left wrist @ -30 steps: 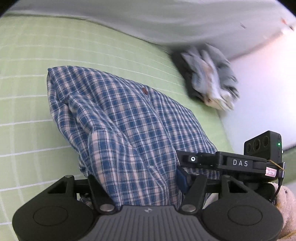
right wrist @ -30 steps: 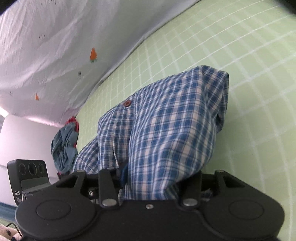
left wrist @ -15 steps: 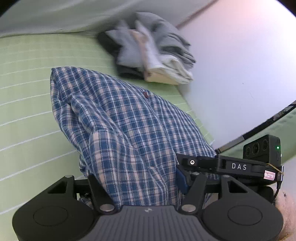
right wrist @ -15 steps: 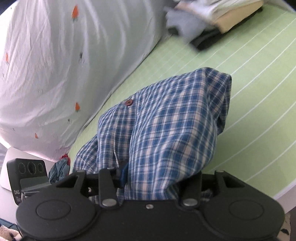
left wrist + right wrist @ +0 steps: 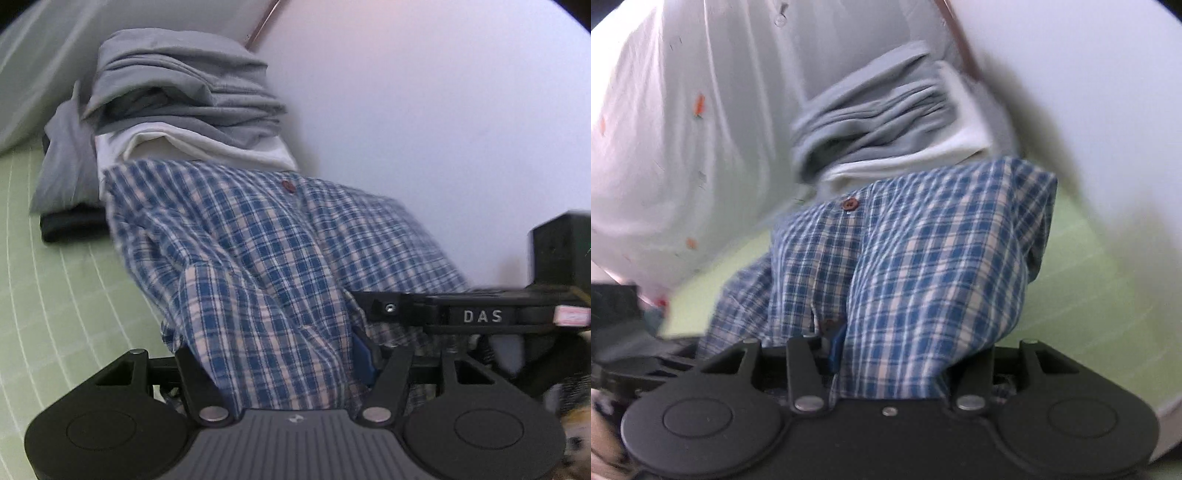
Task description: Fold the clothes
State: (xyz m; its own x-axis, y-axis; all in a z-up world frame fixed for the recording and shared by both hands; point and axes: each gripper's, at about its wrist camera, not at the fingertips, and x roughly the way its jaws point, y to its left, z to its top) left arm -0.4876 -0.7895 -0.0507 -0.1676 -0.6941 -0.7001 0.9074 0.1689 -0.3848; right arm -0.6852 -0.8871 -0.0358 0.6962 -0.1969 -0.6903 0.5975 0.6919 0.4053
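- Over the last second the view ahead of both claws has swung from open green sheet (image 5: 55,295) to the stack (image 5: 184,92) of folded clothes by the wall (image 5: 424,129). The stack was far ahead and off to one side; now it sits right in front, just past the far edge of the shirt (image 5: 258,258).
- The shirt itself has kept the same bundled shape between the claws throughout, so it is being carried, not folded further. My reading: it is a finished bundle on its way to the stack, though whether it will be laid on top or beside it cannot be told.
- The pillow (image 5: 665,147) now lies ahead and to the left of the right claw (image 5: 890,354).
- The left claw (image 5: 288,369) is clenched on the shirt's near edge, cloth heaped over its fingers and hiding the tips.
- The right claw grips the same edge further along, equally buried in plaid; it shows in the left view as the black bar to the right.
- A brown button (image 5: 849,203) faces up near the far edge.
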